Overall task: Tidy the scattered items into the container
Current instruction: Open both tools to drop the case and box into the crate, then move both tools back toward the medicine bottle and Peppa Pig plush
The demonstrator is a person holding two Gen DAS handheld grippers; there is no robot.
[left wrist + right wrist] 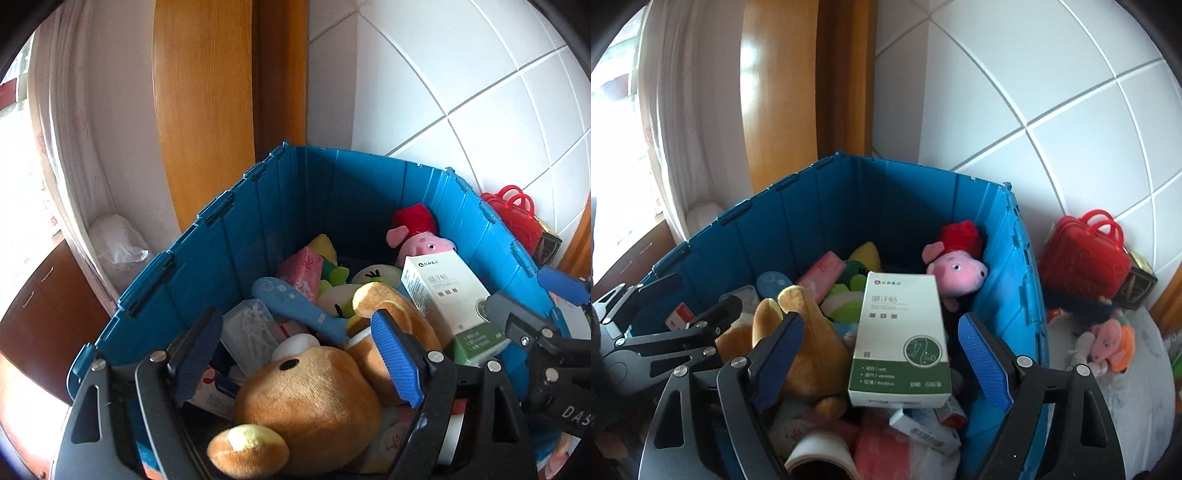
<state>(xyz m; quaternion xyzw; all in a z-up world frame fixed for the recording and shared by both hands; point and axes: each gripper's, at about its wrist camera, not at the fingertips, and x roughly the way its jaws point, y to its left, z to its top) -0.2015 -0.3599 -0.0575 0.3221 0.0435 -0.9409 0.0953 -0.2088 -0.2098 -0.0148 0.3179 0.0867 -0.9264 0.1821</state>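
Note:
A blue plastic crate [295,192] [905,199] stands against a tiled wall, full of items. In it lie a brown plush bear [310,402] [809,332], a white and green box [450,295] [901,339], a pink pig plush with a red hat [417,236] [956,266], a blue brush [299,306] and pink packets [303,273]. My left gripper [295,362] is open above the bear, holding nothing. My right gripper [882,362] is open around the box, jaws apart from it. Each gripper shows in the other view, the right one [535,306] and the left one [672,317].
A red toy suitcase [1082,254] [517,218] and a small dark box [1137,288] sit right of the crate by the wall. Small plush toys [1108,343] lie on a white surface there. A wooden door frame [207,110] and a curtain [66,147] stand behind left.

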